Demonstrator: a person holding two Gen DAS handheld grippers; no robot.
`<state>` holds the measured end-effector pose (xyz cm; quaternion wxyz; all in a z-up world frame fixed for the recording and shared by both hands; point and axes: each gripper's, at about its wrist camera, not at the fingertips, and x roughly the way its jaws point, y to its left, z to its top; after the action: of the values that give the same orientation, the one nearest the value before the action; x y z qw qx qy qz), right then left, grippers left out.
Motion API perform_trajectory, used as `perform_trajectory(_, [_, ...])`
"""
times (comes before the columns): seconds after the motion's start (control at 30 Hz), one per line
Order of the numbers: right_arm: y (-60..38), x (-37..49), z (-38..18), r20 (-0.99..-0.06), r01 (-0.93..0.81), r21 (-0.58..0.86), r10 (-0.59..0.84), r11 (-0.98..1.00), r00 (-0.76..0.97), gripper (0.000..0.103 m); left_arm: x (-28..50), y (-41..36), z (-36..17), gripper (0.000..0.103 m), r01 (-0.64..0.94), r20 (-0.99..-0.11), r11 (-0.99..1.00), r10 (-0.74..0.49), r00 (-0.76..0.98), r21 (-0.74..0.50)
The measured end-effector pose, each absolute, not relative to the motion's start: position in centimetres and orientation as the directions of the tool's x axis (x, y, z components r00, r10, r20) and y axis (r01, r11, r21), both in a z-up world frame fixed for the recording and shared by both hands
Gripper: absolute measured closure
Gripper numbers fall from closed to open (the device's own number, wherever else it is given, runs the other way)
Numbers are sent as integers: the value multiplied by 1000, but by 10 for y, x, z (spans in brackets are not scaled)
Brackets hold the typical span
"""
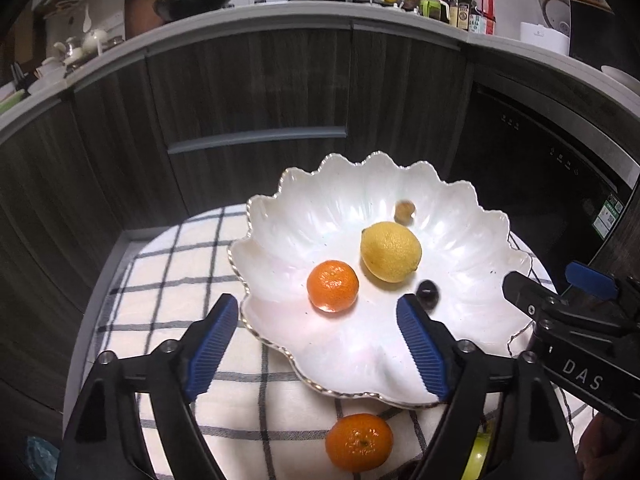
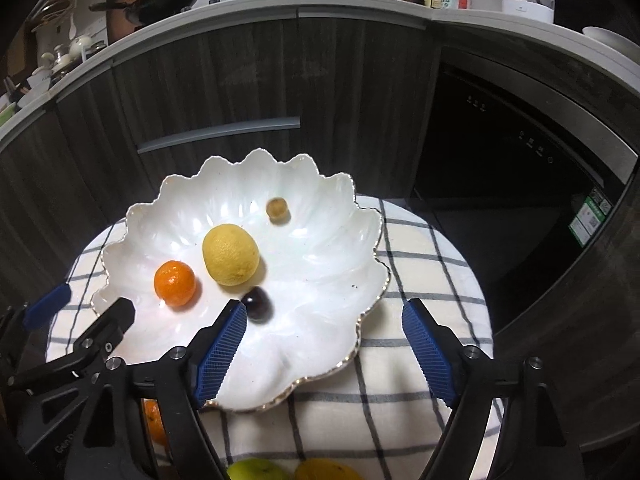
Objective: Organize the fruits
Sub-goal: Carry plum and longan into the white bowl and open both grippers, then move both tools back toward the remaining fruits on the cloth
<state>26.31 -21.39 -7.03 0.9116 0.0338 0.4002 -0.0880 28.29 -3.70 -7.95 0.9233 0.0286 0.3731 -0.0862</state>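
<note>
Fruits sit gathered in the white scalloped porcelain dish point(image 1: 304, 216): orange mandarin point(image 1: 333, 286) at eight o'clock, yellow lemon point(image 1: 391, 251) centre, dark grape point(image 1: 427, 290) at five. Left gripper point(image 1: 316, 348) and right gripper point(image 2: 324, 350) gape empty; one loose orange mandarin on the checked cloth point(image 1: 359, 448) awaits collection.

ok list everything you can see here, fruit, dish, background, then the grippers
plate: 1, white, scalloped, on the cloth
lemon: 1, yellow, in the plate
tangerines: 2, orange, one in the plate, one on the cloth in front of it
dark fruit: 1, near-black, in the plate
tan fruit: 1, far side of the plate
cloth: 1, white with dark checks, under the plate
cabinets: dark wood, behind
left gripper: open, empty
right gripper: open, empty
</note>
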Motion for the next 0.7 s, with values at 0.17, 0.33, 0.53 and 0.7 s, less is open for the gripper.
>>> perform_trajectory(0.17, [-214,244,-62,-723,200,-15,-149,980,675,22,268,-32,-68,17,171,-676,985,-130,725,-7])
perform_trajectory(0.33, [-213,224,-56,-705,225,-16,-170,974,688,22,248,-29,-59,17,169,-660,985,-117,742,15])
perform_trajectory(0.53, [-211,206,-54,-702,219,-24,-172,975,691,22,229,-28,-55,17,157,-654,987,-106,749,20])
perform_trajectory(0.7, [-211,194,-53,-698,220,-35,-181,975,693,22,217,-29,-58,17,158,-659,987,-101,745,27])
